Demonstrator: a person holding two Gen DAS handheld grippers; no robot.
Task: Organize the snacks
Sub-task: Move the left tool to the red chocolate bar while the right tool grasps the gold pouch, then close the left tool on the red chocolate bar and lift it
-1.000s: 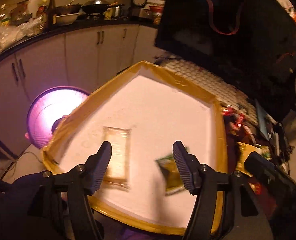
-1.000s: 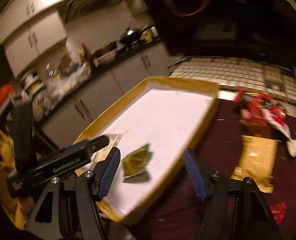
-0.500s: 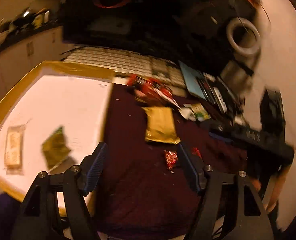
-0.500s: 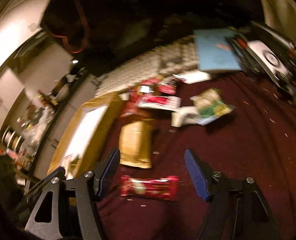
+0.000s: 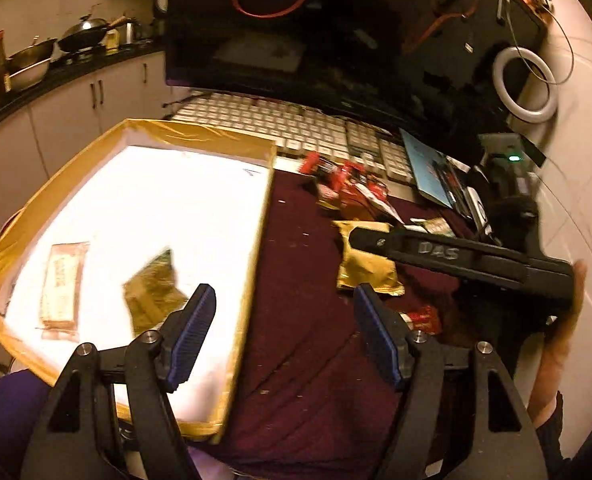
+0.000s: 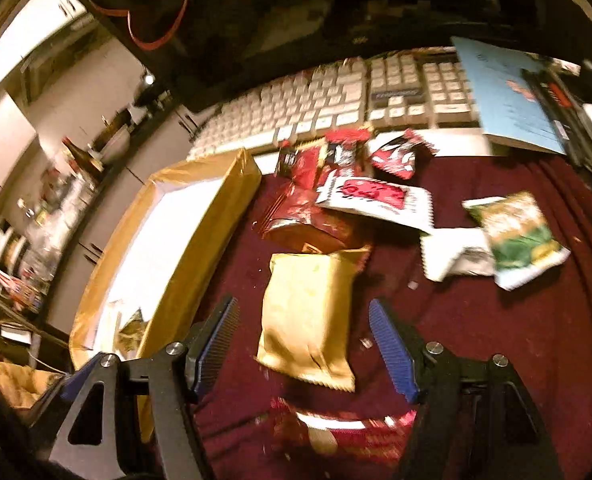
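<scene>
Snacks sit in two groups: inside a gold-rimmed box with a white floor on the left, and loose on the dark red cloth to its right.

In the box: two packets. One pale, flat, rectangular packet lies near the left wall; one olive-green and gold packet, blurred, lies just right of it, near edge of the box.

On the cloth: one plain gold pouch, crimped along its near edge, just right of the box wall. Far of it, a heap of red and white packets, overlapping; count unclear, at least four. To the right, one green and white packet lying partly on a white one. Nearest, one red wrapper, blurred.

A white keyboard lies beyond the heap.

Left gripper: jaws have just been opening, stand spread with nothing between them, over the box's right wall and the cloth.

Right gripper: jaws wide, released, straddling the gold pouch's near end; pads clear of it. It appears in the left view as a black bar held in a hand.
</scene>
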